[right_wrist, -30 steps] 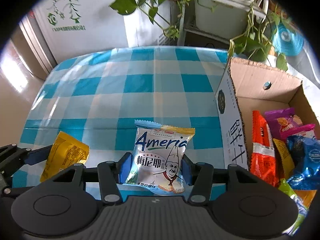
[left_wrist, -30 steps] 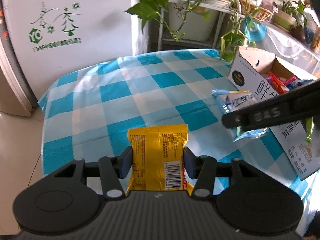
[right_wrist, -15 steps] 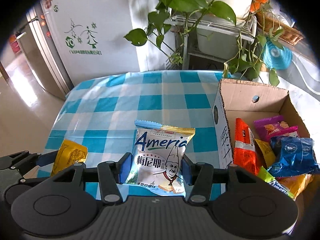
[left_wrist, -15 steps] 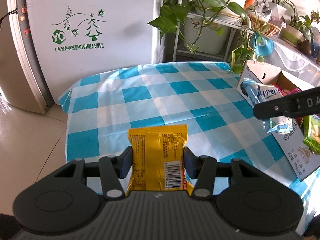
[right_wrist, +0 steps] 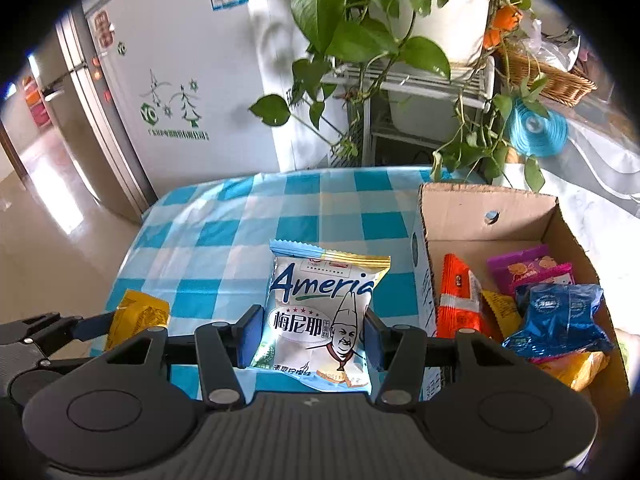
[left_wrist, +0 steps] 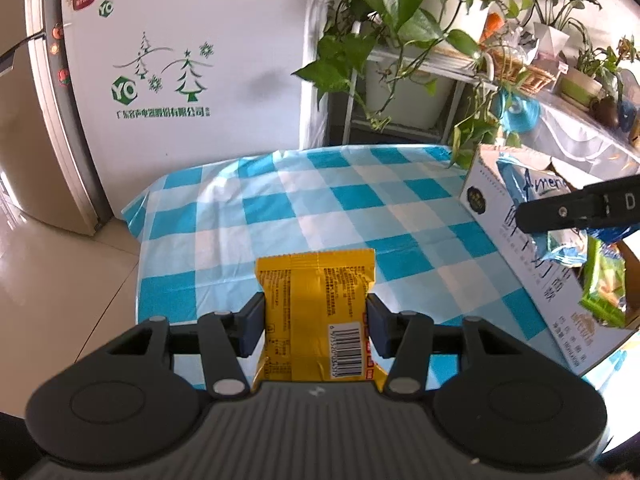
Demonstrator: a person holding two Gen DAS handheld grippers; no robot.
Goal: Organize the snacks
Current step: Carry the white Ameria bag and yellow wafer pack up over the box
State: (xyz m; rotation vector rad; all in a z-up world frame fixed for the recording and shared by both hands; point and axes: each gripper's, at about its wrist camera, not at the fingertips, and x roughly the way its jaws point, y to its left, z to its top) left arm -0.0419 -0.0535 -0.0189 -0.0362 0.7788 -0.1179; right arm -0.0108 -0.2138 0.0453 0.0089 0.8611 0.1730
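Observation:
My left gripper (left_wrist: 315, 330) is shut on a yellow snack packet (left_wrist: 316, 304) and holds it above the blue-checked table (left_wrist: 320, 204). My right gripper (right_wrist: 310, 338) is shut on a white and blue Ameria snack packet (right_wrist: 320, 312), held above the table just left of the open cardboard box (right_wrist: 424, 248). The box holds several snack packets, among them an orange one (right_wrist: 458, 300) and a blue one (right_wrist: 556, 316). The left wrist view shows the right gripper (left_wrist: 576, 210) with its packet (left_wrist: 528, 184) over the box's near wall (left_wrist: 516, 248). The yellow packet (right_wrist: 138, 316) shows at lower left of the right wrist view.
A metal plant shelf (left_wrist: 420, 64) with trailing green leaves stands behind the table's far edge. A fridge (left_wrist: 56, 100) and a white wall with green tree print (left_wrist: 168, 80) are to the far left. The tiled floor (left_wrist: 48, 280) lies beyond the table's left edge.
Both grippers have risen, each with its packet still held. The right gripper with the Ameria packet has moved right, toward the box.

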